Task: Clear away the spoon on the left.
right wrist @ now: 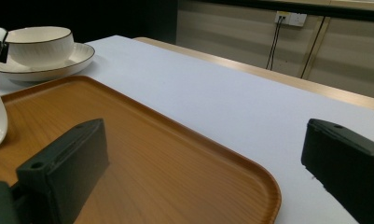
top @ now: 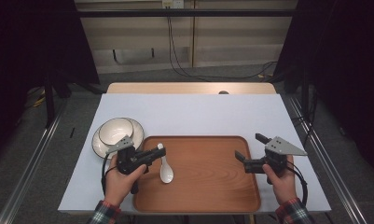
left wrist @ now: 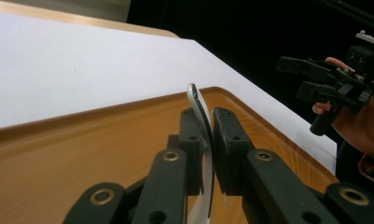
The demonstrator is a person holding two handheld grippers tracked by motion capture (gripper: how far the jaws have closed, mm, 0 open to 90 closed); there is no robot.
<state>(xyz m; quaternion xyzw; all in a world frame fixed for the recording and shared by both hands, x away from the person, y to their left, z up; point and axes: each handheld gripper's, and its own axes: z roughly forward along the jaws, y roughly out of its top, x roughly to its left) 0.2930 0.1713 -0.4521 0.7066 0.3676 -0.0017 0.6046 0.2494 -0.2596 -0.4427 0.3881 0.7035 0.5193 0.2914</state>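
Dark room, white-covered table (top: pixel 189 112), wooden tray (top: pixel 208 186) near the front edge. At ten o'clock off the tray, ribbed bowl (top: pixel 115 130) nested on a plate (top: pixel 97 144), likely parked clear of the work. Left gripper (top: pixel 157 151) clamped on the white soup spoon (top: pixel 166 171) by its handle, jaws nearly together, bowl end resting on the tray at nine o'clock. Right gripper (top: pixel 250 147) at three o'clock, jaws wide apart, holding nothing, probably waiting.

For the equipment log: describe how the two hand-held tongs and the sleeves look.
Both the left tongs and the right tongs are black with two blocky jaws, each topped by a grey three-cornered plate and trailing a black cable. The sleeves are plaid.
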